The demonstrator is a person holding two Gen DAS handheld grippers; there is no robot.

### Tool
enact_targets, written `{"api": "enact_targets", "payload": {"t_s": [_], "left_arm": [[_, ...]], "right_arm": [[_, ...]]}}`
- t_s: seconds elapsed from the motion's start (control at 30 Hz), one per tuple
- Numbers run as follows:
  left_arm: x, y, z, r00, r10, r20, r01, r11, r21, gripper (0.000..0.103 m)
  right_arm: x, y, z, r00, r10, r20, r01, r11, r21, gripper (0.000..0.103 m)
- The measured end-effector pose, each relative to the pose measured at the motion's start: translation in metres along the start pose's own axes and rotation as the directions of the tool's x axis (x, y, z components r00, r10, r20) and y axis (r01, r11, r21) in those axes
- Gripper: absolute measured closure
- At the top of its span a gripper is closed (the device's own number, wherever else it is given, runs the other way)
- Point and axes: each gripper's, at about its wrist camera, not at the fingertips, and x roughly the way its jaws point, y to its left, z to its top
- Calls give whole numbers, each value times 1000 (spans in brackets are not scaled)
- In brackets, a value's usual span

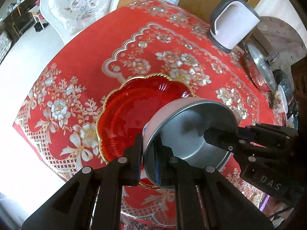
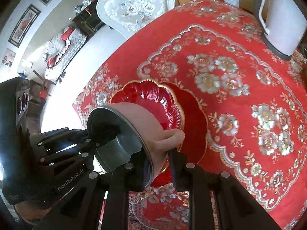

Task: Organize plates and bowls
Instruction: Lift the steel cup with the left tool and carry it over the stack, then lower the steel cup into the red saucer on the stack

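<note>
A bowl [image 1: 191, 122], steel inside and pink outside, hangs tilted over a red glass plate [image 1: 130, 111] with a scalloped gold rim, which lies on the red flowered tablecloth. My left gripper [image 1: 149, 147] is shut on the bowl's near rim, one finger inside and one outside. From the right, my right gripper [image 1: 220, 140] clamps the opposite rim. In the right wrist view the right gripper [image 2: 156, 163] is shut on the bowl [image 2: 149, 118], with the left gripper [image 2: 94, 140] on its far side and the plate [image 2: 153, 103] beyond.
A white and grey upright container [image 1: 234, 25] [image 2: 282, 23] stands at the table's far right. A lidded steel pot [image 1: 262, 71] sits on the right edge. A white upholstered chair [image 1: 80, 5] [image 2: 134, 5] is behind the table's far left corner.
</note>
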Motion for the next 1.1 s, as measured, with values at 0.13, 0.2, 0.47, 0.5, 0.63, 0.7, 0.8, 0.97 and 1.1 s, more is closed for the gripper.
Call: {"api": "enact_targets", "payload": {"t_s": [0.13, 0.2, 0.47, 0.5, 0.63, 0.7, 0.8, 0.97, 1.1], "left_arm": [[9, 6, -1, 1000, -11, -17, 11, 1000, -14, 94], [13, 8, -1, 1000, -11, -23, 10, 1000, -16, 94], [27, 13, 5, 999, -7, -44, 6, 1000, -19, 94], [29, 14, 6, 999, -7, -46, 6, 1000, -20, 94], [34, 13, 10, 999, -6, -49, 5, 1000, -21, 93], [36, 13, 12, 999, -2, -50, 1, 1000, -17, 93], [37, 11, 14, 999, 16, -42, -17, 1000, -12, 93], [31, 9, 17, 998, 60, -9, -60, 998, -1, 93], [25, 11, 20, 996, 83, 14, -83, 997, -10, 77]], "right_arm": [[10, 4, 0, 1000, -15, -22, 15, 1000, -4, 82], [14, 3, 1, 999, -19, -30, 19, 1000, -1, 82], [31, 3, 8, 998, -46, -54, 46, 999, 2, 81], [33, 3, 9, 997, -51, -53, 51, 999, 2, 81], [36, 1, 11, 997, -63, -45, 63, 998, 4, 79], [37, 0, 13, 997, -69, -42, 69, 998, 2, 79], [39, -1, 16, 998, -56, -28, 56, 998, 12, 73], [33, 2, 19, 999, -45, 8, 45, 999, 6, 61], [26, 3, 18, 998, -53, 32, 53, 999, 0, 57]]}}
